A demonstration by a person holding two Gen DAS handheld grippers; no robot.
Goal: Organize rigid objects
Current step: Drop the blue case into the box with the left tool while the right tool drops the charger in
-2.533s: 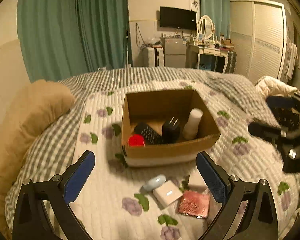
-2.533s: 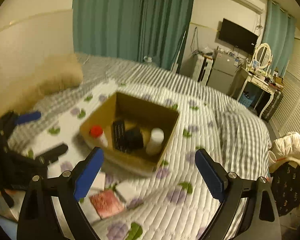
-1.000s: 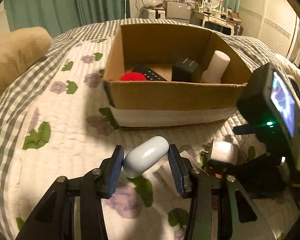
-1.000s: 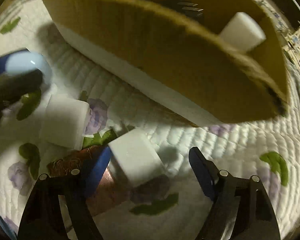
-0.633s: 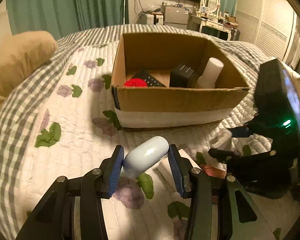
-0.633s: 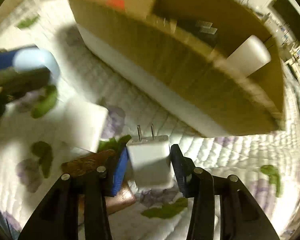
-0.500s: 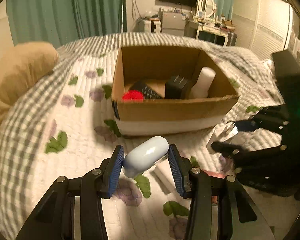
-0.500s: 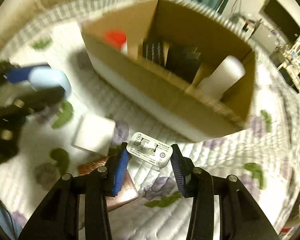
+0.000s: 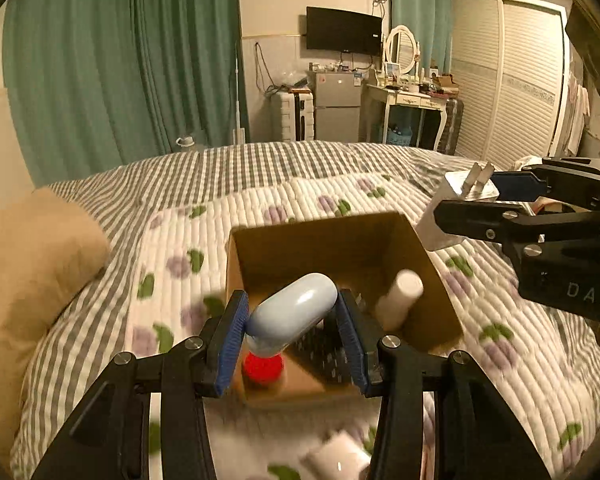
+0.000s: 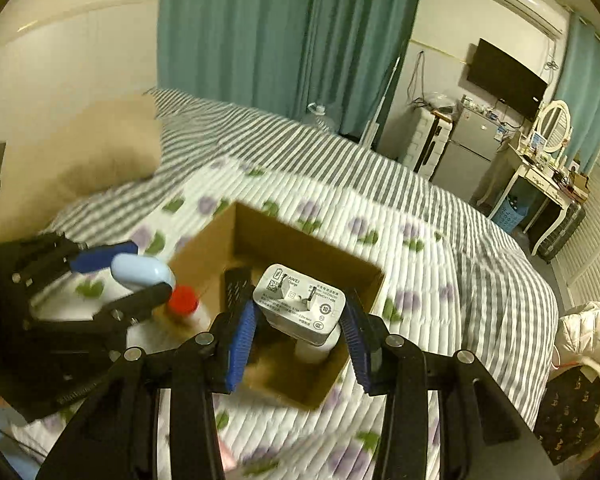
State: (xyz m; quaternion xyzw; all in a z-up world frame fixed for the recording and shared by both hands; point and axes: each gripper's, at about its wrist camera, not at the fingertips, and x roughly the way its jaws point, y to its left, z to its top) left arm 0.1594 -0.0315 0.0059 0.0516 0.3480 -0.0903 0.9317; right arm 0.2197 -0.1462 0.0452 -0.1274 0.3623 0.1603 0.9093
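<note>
Grippers both loaded. Your left gripper (image 9: pixel 292 334) pinches pale blue case (image 9: pixel 292 316) between blue pads, held above near left part of cardboard box (image 9: pixel 432 280). Your right gripper (image 10: pixel 298 334) pinches white charger plug (image 10: pixel 300 304), prongs facing camera, above box's right side. Box sits on quilted bed (image 9: pixel 172 240); inside you see red-capped bottle (image 9: pixel 263 366), black remote (image 10: pixel 236 284), white cylinder (image 9: pixel 400 294). White block (image 9: pixel 338 458) lies on quilt before box, blurred.
</note>
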